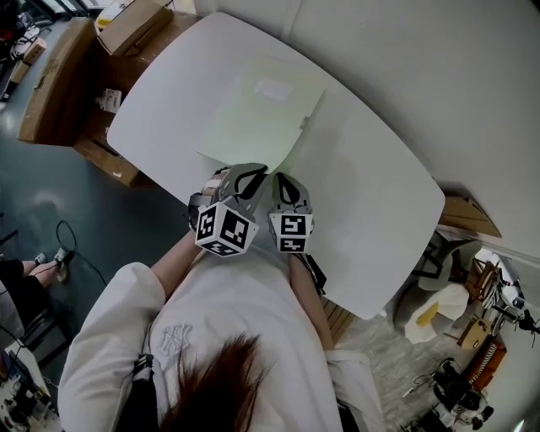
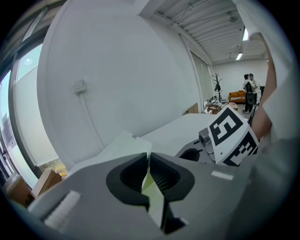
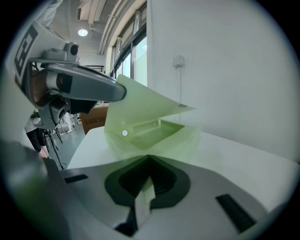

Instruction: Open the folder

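A pale green see-through folder lies on the white table, its near edge towards me. My left gripper is at that near edge, and in the left gripper view a thin green sheet is pinched between its pads. It holds the folder's top cover, lifted into a slant above the lower sheet. Close on its right, my right gripper is shut on the lower sheet's near edge. The folder gapes like a wedge, with a white snap button showing inside.
Cardboard boxes and a long carton sit on the floor beyond the table's left end. A chair and clutter stand at the right. Two people stand far across the room.
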A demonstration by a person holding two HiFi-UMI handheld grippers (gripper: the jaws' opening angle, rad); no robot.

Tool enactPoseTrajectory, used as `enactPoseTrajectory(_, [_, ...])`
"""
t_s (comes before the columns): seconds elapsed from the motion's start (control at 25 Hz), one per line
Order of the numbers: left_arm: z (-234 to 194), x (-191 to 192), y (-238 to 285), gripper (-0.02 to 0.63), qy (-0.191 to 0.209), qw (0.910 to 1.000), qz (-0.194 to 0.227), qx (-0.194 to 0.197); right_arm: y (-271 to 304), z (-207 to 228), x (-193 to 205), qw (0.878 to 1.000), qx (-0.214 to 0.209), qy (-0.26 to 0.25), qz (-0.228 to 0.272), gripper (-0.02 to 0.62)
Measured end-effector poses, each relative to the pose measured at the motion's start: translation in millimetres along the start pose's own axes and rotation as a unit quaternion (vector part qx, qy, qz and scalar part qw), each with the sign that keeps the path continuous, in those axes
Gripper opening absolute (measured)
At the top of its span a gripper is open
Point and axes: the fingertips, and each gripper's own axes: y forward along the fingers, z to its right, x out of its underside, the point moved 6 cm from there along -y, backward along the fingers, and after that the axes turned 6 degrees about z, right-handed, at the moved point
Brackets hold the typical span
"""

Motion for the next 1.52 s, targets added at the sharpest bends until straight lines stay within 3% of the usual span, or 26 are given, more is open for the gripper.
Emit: enactPoseTrajectory(1.52, [-20.7,-7.4,-14.1,0.020,-0.052,0.9979,0.033,-0.021,1.4,-3.7,-3.7,1.000,0.020,0.008,-0.013,0.006])
